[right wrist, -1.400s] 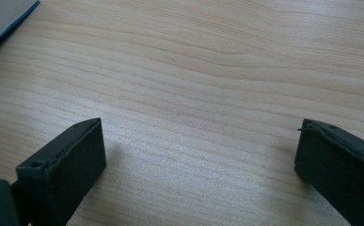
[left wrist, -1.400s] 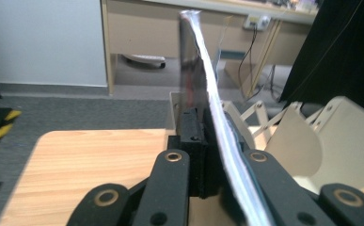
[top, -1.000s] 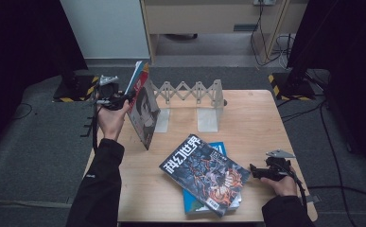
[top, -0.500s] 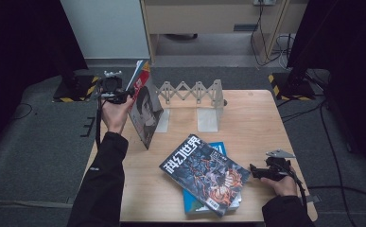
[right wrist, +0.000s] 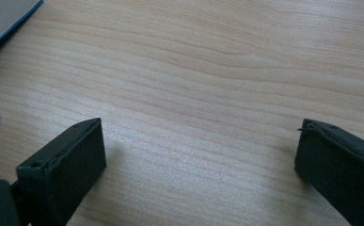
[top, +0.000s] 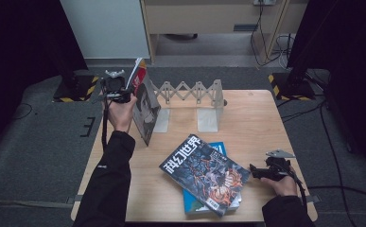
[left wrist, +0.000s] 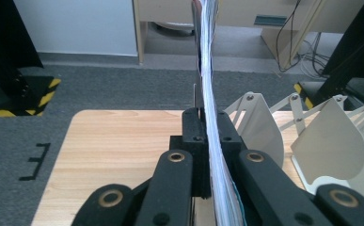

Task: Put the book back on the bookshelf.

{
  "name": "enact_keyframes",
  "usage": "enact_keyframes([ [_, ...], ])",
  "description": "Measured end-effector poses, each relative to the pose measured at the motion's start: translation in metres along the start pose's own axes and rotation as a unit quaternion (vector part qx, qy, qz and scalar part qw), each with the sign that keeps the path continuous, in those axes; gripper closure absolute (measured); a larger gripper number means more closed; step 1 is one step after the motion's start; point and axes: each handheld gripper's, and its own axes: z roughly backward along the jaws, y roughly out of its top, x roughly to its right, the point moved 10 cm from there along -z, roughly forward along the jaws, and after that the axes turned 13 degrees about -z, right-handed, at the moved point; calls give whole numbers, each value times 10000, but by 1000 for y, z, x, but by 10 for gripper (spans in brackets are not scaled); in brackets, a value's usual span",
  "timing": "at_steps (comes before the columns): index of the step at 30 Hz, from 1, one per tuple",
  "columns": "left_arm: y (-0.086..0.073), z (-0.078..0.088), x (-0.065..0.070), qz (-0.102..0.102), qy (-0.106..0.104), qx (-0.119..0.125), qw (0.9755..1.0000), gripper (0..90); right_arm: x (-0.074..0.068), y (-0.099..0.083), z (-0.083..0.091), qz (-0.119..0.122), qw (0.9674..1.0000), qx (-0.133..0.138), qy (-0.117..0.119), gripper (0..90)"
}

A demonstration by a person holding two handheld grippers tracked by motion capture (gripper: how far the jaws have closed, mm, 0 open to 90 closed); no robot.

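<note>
A thin magazine [top: 146, 108] with a dark cover stands on edge at the table's left, leaning beside the white accordion rack [top: 190, 91]. My left gripper [top: 129, 93] is shut on its top rear corner. In the left gripper view the black jaws [left wrist: 207, 134] pinch the page edges of the magazine [left wrist: 207, 56], which rises straight ahead. My right gripper [top: 254, 171] rests on the wood at the front right, open, with bare table between its fingers [right wrist: 198, 155]. It lies just right of a dark comic magazine [top: 204, 171].
The comic magazine lies askew on a blue book [top: 196, 204] near the front edge; that book's corner [right wrist: 5, 16] is in the right gripper view. White rack dividers [left wrist: 328, 143] stand right of the held magazine. Grey carpet and cables lie beyond the table [top: 251, 118].
The left hand has shifted slightly up and toward the far edge with the magazine in its grip. The right hand has not moved.
</note>
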Motion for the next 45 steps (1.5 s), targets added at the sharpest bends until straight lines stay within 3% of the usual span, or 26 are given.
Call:
enact_keyframes([
  [10, -4, -1, 5, -33, -94, 47, 9999, 846, -1, 0, 0, -29, 10000, -12, 0, 26],
  [22, -1, 10, 8, -154, -289, 446, 9985, 626, -1, 0, 0, -26, 10000, -10, 0, 26],
  [36, 8, 45, 3, -213, -519, 980, 9936, 490, 0, 0, 0, -15, 10000, 2, -1, 25],
  [45, -1, 75, 0, -202, -774, 1268, 9887, 443, 1, 0, 0, -13, 10000, 16, -35, 18],
])
